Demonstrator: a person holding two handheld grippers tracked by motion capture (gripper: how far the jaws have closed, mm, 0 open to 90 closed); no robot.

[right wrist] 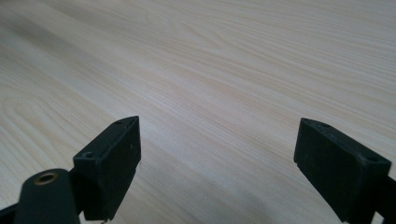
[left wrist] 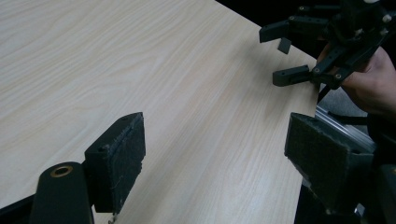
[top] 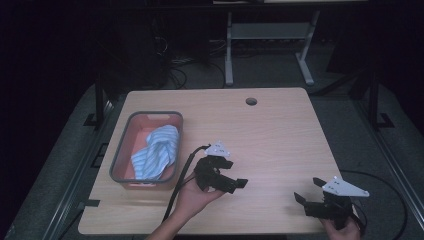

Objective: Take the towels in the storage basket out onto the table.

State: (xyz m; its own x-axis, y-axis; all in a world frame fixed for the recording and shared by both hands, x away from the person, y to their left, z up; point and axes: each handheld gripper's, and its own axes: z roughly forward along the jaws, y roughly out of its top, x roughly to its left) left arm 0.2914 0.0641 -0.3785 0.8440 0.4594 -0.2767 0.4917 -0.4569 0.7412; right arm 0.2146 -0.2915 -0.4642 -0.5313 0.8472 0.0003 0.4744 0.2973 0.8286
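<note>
On my light wooden table [top: 270,130] I count one grey plastic basket [top: 120,150] with a pinkish inside, and in it one blue-and-white striped cloth [top: 157,152], bunched up and lying against the basket's right wall. The basket sits at the table's left side. There is also one round cable hole [top: 251,101] near the far edge of the tabletop. I hold two black two-jaw grippers, one in each hand, and each has a grey three-cornered plate on top.

My left gripper [top: 235,184] is just to the right of the basket, near it but not touching, and well clear of the cloth. My left hand [top: 192,196] cups it from below, palm turned up, the forearm coming in from the near edge. It points to the right, across the table toward my other hand. Its jaws stand wide apart with nothing between them; in the left gripper view I see only bare wood between the two padded faces, and my right gripper [left wrist: 285,58] farther off at the table's edge.

That right gripper [top: 307,190] is at the near right corner, my right hand [top: 342,229] gripping it from behind at the table's edge. It points left and a little away from me. Its jaws are spread wide too, empty, over bare wood.
</note>
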